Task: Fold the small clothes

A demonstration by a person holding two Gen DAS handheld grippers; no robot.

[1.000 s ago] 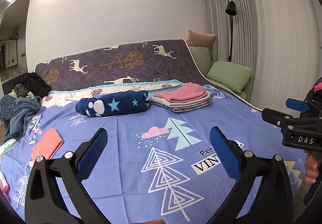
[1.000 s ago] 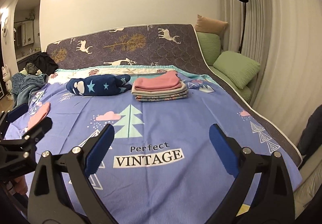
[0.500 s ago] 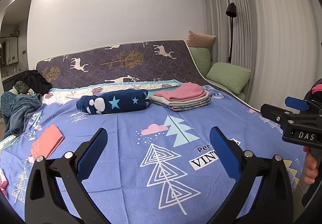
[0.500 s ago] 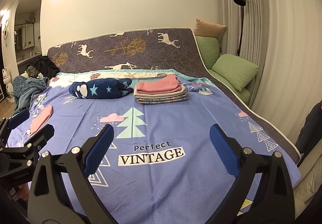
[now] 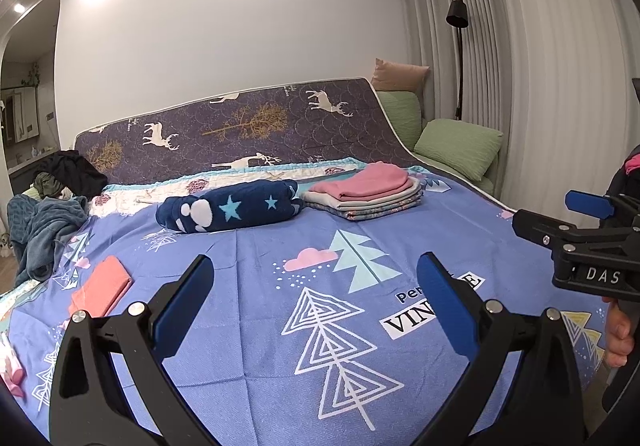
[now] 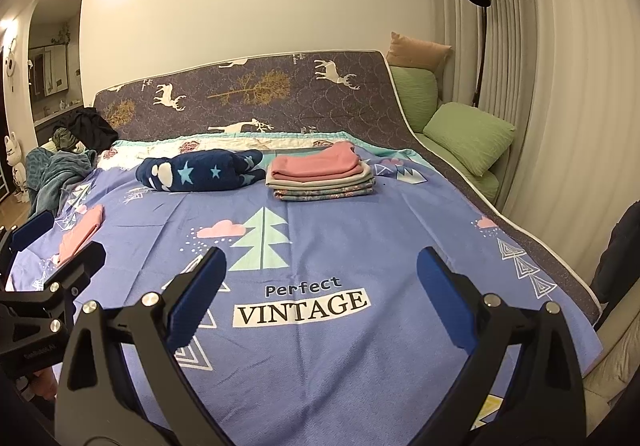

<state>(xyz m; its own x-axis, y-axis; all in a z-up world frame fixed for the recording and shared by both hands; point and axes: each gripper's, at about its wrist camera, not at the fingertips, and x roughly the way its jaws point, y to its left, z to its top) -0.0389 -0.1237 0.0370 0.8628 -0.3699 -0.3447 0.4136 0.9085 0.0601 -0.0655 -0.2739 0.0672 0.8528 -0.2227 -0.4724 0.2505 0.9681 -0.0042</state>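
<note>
currently we note the stack of folded clothes [image 5: 366, 193] at the far end of the bed, pink piece on top, grey and patterned layers under it, edges roughly squared. just to its left, close but whether touching we cannot tell, lies a rolled navy blanket [image 5: 230, 207] with stars and white paw marks. a single folded coral garment [image 5: 102, 288] lies flat near the left edge of the bed, well apart from the stack. all of these rest on the blue bedspread [image 6: 320, 358] printed with trees, clouds and the words "perfect vintage".

our left gripper [image 5: 316, 296] hovers above the near half of the bed, fingers spread wide and released, nothing between them. our right gripper [image 6: 322, 282] hovers likewise over the "vintage" print, fingers equally released and empty. each gripper shows at the edge of the other's view; a hand [image 5: 618, 338] wraps the right gripper's handle.

further out: a rumpled teal blanket [image 5: 44, 230] and dark clothes heaped at the far left corner, a deer-print mattress [image 6: 260, 97] leaning up against the wall behind the bed, green cushions [image 6: 468, 135] to the right, a black floor lamp [image 6: 480, 29] before pale curtains.
</note>
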